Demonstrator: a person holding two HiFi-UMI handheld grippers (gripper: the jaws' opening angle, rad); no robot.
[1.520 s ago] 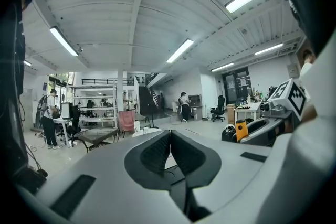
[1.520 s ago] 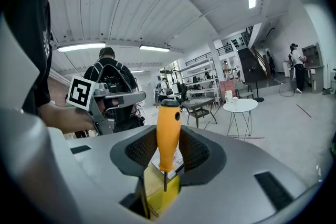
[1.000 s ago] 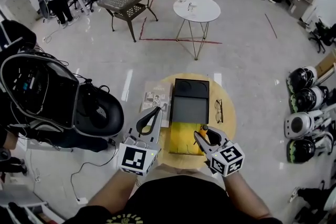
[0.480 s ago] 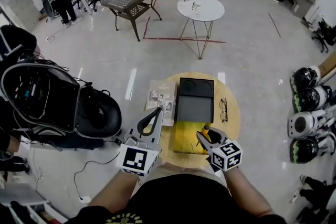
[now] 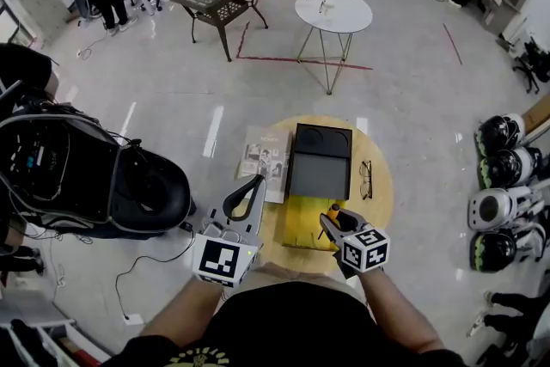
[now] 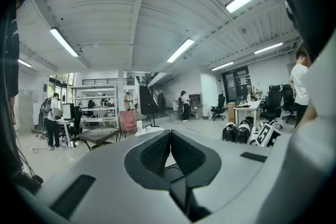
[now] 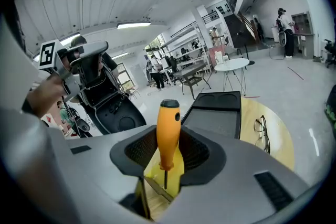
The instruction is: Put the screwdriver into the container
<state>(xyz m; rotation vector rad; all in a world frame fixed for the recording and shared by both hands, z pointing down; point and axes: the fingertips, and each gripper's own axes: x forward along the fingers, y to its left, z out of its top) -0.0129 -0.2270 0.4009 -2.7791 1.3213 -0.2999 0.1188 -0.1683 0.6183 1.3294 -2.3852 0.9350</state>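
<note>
An orange-handled screwdriver stands upright between the jaws of my right gripper, which is shut on the handle, with the thin shaft pointing down. It hangs over an open yellow wooden box at the near side of the round table. In the head view the right gripper is above the box. A flat black tray lies just beyond. My left gripper is held at the table's left edge, shut with nothing in it.
Folded glasses lie on the table's right side and a magazine on its left. A black open case sits on the floor at left. Helmets line the floor at right. A white table stands farther off.
The right gripper still holds the screwdriver over the yellow box; only the head view has shifted slightly. The left gripper has not moved.
</note>
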